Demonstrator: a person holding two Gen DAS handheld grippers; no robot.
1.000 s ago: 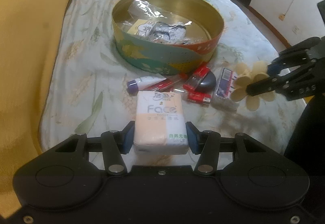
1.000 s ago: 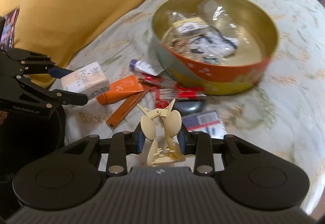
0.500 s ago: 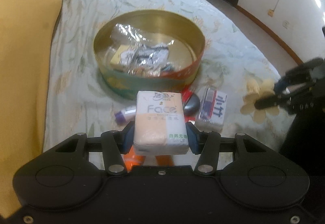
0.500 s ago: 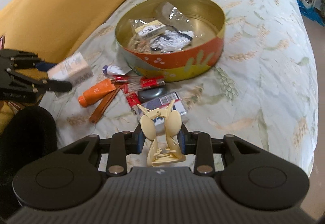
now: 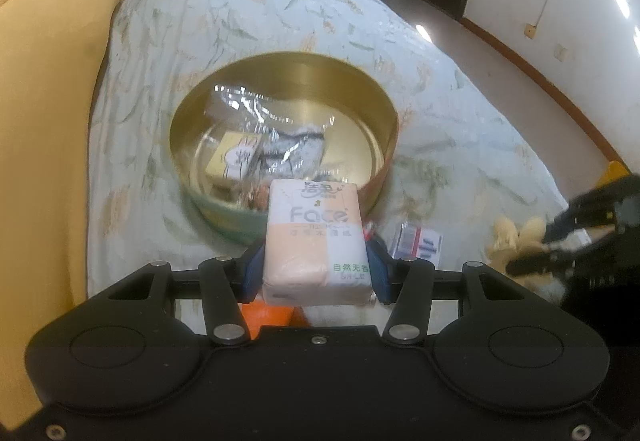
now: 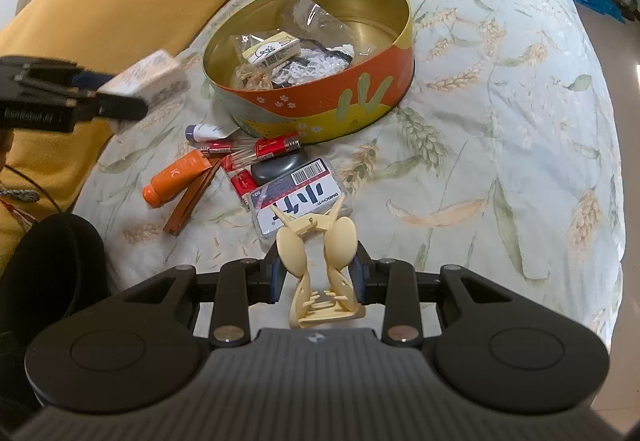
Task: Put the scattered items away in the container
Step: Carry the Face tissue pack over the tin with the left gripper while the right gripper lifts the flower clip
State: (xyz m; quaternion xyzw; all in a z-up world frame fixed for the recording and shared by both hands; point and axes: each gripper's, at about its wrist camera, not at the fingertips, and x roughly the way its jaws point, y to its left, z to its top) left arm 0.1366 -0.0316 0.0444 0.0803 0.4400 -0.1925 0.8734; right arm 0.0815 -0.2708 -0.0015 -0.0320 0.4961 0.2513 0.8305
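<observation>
The left hand-held gripper (image 5: 316, 269) is closed on a tissue pack (image 5: 316, 241), its blue pads pressing the two long sides. The right hand-held gripper (image 6: 316, 275) is closed on a cream hair claw clip (image 6: 318, 261), which stands upright between the pads. Both things are carried above the bed (image 6: 500, 121), not yet over the container.

The round tin (image 6: 320, 109) rests on the flowered bedspread, at 12 o'clock from the left gripper and at 11 o'clock from the right one. Inside it there are already a small yellow box (image 6: 272, 49) and some clear plastic bags (image 6: 316, 17).

At 6 o'clock from the tin several things lie close together: an orange tube (image 6: 176, 177), a white tube with a purple cap (image 6: 206, 131), red lighters (image 6: 276, 145), a dark pebble-like case (image 6: 278, 167), a brown strip (image 6: 192, 197) and a flat clear box with a barcode (image 6: 304, 197).

I think some things can go wrong. The pack is soft, so it may slip or bend if the squeeze gets weaker. The clip is held only by its smooth rounded wings and could turn or spring out. If both grippers reach the tin together, they may knock each other or the rim. A release too early would drop the thing on the soft bed beside the tin.
</observation>
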